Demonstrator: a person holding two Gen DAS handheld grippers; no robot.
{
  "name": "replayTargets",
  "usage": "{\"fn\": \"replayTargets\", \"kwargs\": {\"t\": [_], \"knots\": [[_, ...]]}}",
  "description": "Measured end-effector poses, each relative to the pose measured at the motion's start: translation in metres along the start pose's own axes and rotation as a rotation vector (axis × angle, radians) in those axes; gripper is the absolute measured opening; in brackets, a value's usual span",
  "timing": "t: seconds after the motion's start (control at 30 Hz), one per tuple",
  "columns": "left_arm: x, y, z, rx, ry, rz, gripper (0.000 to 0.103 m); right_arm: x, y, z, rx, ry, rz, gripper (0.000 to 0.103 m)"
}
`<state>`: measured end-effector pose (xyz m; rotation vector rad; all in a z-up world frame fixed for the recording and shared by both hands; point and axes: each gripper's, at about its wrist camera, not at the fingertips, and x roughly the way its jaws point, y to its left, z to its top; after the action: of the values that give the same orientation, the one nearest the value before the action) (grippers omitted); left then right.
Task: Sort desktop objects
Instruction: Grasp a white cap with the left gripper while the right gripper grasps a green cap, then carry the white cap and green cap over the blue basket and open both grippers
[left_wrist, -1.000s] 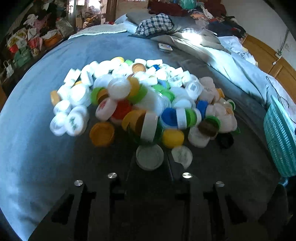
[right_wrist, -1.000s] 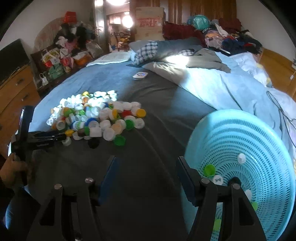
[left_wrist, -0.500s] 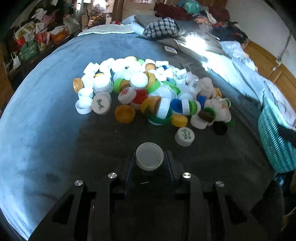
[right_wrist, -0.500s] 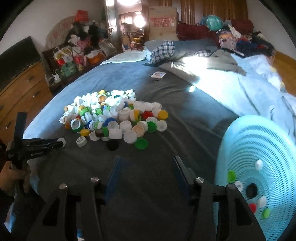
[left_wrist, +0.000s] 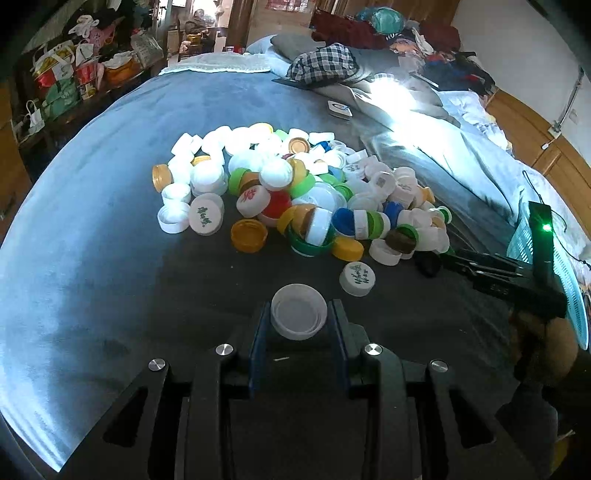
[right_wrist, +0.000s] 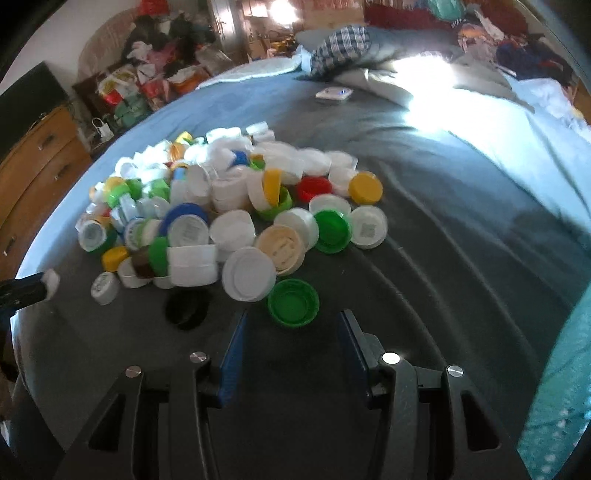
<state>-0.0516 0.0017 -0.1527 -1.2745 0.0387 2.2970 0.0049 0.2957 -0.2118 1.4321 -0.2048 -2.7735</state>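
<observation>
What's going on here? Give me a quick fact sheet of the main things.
surface: grey-blue bedspread
pile: mixed plastic bottle caps, mostly white
left gripper: jaws shut on a translucent white cap
right gripper: jaws open and just been closing, nothing between them
nearest cap to right gripper: green upturned cap
container: turquoise perforated plastic basket

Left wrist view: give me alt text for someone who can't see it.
The left gripper holds a white bottle cap above a grey-blue bedspread. Ahead lies a pile of mixed-colour caps; the right gripper reaches in beside a turquoise basket.
</observation>
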Motion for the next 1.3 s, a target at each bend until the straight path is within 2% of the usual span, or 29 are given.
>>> {"fn": "replayTargets", "kwargs": {"t": [0.03,0.13,0.27,0.37,0.5,0.7,0.83,1.07,1.3], "knots": [[0.0,-0.003,0.0,0.005,0.001,-0.003,0.027,0.002,-0.001,0.0,0.007,-0.005,0.005,0.052],[-0.002,-0.013,-0.001,0.018,0.003,-0.009,0.027,0.002,-0.001,0.0,0.014,-0.002,0.031,0.032],[-0.01,-0.033,0.001,0.046,-0.011,-0.022,0.027,-0.025,0.005,-0.004,0.001,-0.032,0.001,0.032],[-0.016,-0.053,0.005,0.081,-0.017,-0.021,0.027,-0.064,0.009,-0.009,0.01,-0.072,-0.026,0.032],[-0.026,-0.086,0.017,0.122,-0.048,-0.058,0.027,-0.124,0.008,-0.015,0.02,-0.151,-0.08,0.032],[-0.04,-0.149,0.041,0.211,-0.097,-0.126,0.027,-0.207,-0.015,-0.02,0.048,-0.27,-0.187,0.032],[-0.048,-0.194,0.055,0.274,-0.124,-0.172,0.027,-0.245,-0.037,-0.022,0.078,-0.317,-0.252,0.032],[-0.057,-0.27,0.074,0.382,-0.161,-0.24,0.027,-0.291,-0.075,-0.035,0.138,-0.343,-0.335,0.032],[-0.05,-0.341,0.08,0.465,-0.144,-0.288,0.027,-0.311,-0.113,-0.048,0.195,-0.279,-0.398,0.032]]}}
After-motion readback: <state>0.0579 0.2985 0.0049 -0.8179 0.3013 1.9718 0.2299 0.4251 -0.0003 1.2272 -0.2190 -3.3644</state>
